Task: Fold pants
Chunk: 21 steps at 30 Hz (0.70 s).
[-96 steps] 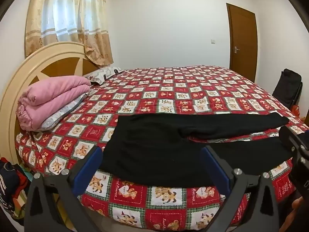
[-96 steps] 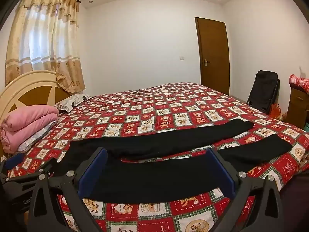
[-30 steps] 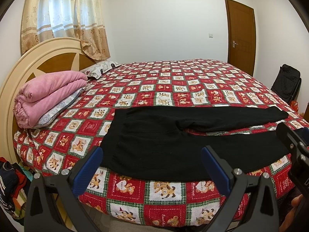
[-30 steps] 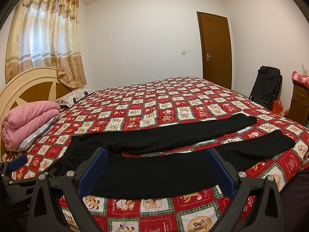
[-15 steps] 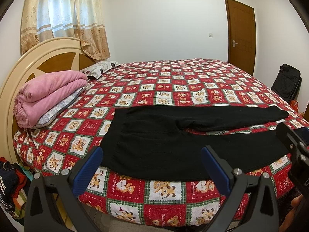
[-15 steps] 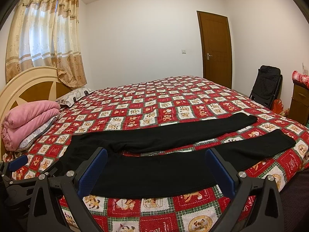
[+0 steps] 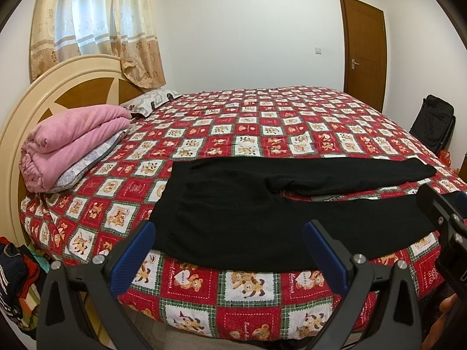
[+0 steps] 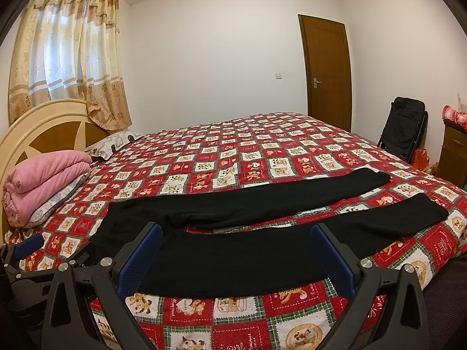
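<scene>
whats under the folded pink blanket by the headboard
The folded pink blanket rests on a grey-and-white patterned pillow, whose edge shows below it. The rest of that pillow is covered.

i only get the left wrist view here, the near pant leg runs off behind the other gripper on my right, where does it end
Observer: In the right wrist view the near leg's cuff lies flat on the quilt, short of the bed's right edge.
Operator: is the far leg the same length on the bed
Observer: The far leg's cuff stops further left than the near cuff, with a strip of quilt between the two legs.
Operator: anything right of the black bag i should know about
Observer: Yes, a wooden cabinet stands beyond the black bag, with a red checked cloth on top.
</scene>
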{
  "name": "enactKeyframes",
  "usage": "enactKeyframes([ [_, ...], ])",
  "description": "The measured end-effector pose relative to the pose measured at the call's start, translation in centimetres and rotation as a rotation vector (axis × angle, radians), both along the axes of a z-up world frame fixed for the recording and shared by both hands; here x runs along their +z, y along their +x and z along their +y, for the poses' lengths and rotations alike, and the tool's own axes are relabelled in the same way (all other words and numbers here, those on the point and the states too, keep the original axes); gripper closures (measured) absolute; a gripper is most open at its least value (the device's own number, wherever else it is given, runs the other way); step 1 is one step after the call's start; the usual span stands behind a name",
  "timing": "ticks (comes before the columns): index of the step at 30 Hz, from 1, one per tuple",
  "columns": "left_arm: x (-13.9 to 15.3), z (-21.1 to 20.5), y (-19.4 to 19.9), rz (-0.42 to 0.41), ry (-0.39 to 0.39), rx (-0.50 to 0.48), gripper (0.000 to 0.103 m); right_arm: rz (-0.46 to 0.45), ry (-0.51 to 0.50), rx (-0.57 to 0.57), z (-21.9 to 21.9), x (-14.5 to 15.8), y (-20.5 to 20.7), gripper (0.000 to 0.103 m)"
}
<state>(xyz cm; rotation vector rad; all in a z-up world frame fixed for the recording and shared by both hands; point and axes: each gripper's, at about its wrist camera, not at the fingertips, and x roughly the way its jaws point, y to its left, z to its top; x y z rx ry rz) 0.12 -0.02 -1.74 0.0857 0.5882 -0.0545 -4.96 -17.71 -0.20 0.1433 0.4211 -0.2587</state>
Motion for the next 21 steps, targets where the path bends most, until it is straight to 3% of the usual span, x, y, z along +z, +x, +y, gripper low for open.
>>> enactKeyframes([
  [9, -3.0, 1.1, 1.8, 0.083, 0.019, -0.016, 0.000, 0.069, 0.046, -0.006, -1.5, -1.7, 1.3, 0.001],
  [17, -7.2, 5.3, 6.2, 0.201, 0.015, 0.034, 0.000, 0.196, 0.105, -0.015, -5.0, -5.7, 4.4, 0.001],
  [21, -7.1, 7.9, 10.6, 0.230, 0.015, 0.074, 0.000, 0.236, 0.111, 0.018, -6.1, -7.9, 6.2, 0.001],
])
